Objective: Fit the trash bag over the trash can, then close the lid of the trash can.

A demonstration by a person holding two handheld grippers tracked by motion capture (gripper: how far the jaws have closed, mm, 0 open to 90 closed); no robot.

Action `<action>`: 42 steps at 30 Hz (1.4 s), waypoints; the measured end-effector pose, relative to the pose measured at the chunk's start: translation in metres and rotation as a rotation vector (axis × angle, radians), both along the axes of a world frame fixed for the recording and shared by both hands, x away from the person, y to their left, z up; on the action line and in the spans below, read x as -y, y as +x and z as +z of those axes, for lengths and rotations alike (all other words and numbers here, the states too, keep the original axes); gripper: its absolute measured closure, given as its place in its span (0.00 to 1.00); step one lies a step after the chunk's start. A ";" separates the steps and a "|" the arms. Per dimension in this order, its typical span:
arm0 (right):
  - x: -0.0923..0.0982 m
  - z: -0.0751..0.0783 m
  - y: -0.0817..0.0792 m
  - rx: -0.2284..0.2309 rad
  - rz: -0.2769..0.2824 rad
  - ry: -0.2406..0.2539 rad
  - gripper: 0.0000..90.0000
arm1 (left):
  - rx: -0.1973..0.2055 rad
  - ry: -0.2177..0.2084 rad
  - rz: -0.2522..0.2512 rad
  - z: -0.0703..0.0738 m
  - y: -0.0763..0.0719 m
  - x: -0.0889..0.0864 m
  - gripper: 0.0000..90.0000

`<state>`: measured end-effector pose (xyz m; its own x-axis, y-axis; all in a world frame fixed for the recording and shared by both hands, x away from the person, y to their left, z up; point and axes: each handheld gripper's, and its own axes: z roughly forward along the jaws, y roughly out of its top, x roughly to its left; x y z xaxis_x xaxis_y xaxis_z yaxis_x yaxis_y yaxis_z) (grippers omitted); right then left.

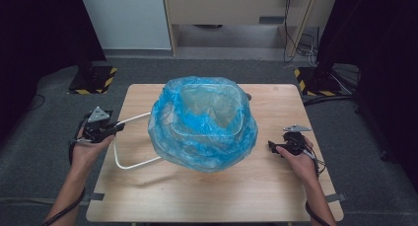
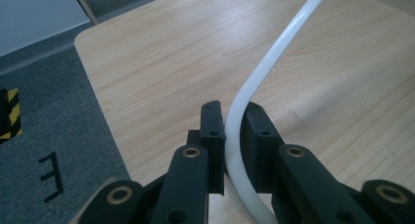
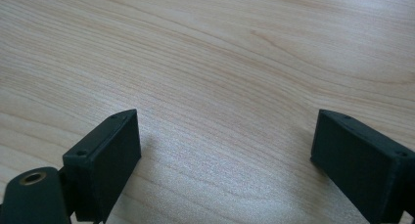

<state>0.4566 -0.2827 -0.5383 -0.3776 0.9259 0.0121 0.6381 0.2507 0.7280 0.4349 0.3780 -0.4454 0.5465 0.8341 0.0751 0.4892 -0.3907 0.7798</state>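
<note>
**White handle pinched at left, jaws spread wide at right**

At left, on the left gripper (image 2: 234, 123): two black jaws pressed tight onto the thin white bent tube handle (image 2: 274, 62), one pad on each side, the tube running up between them over the pale wooden table (image 2: 161, 62). From above, same left gripper (image 1: 117, 128) at the table's left edge, clamped on the handle (image 1: 129, 120) where it loops out from the basket. At centre: one clear basket draped in crinkled blue translucent plastic bag (image 1: 203, 122), standing on the table, touching neither gripper body. At right: right gripper (image 3: 225, 150) spread wide, two black jaws well apart, bare wood between them, nothing held; seen from above (image 1: 272, 147) just beside the bag's right edge. Count: two grippers, one handle loop, one bag. No legible writing on any of it.
</note>
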 end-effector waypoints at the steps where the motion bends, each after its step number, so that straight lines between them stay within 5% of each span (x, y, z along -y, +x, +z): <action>1: 0.000 0.000 0.000 -0.001 -0.001 0.000 0.12 | 0.000 0.001 0.000 0.001 0.000 -0.001 0.89; 42: 0.000 0.000 0.001 0.003 -0.002 -0.003 0.12 | 0.115 -0.047 -0.009 0.085 -0.046 -0.047 0.89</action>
<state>0.4577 -0.2823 -0.5385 -0.3756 0.9268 0.0082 0.6365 0.2515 0.7291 0.3889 0.4247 -0.3602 0.5439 0.8333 0.0990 0.3920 -0.3566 0.8480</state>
